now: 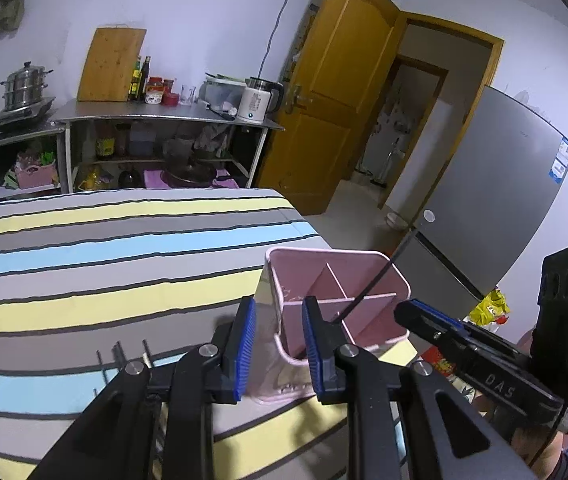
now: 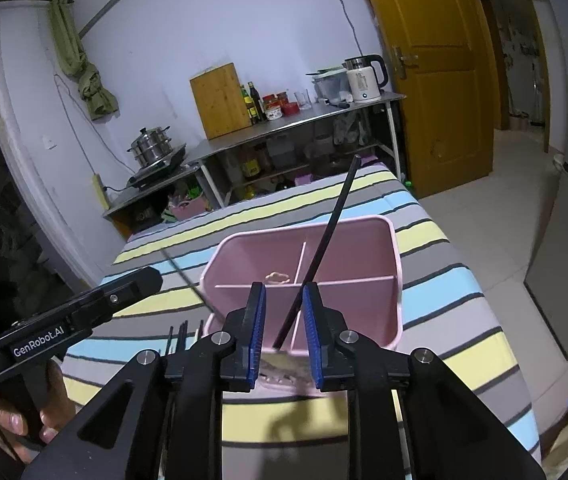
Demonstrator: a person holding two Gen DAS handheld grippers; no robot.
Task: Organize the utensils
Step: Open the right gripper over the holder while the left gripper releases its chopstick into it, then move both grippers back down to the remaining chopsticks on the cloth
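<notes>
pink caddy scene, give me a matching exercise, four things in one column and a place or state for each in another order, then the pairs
Things:
1. chopstick
2. caddy
3. kettle
4. steamer pot

Places or states:
A. on a cooktop by the wall
B. leaning inside a pink compartment
C. standing on the striped cloth
D. at the door end of the steel table

Pairs: 1-B, 2-C, 3-D, 4-A
</notes>
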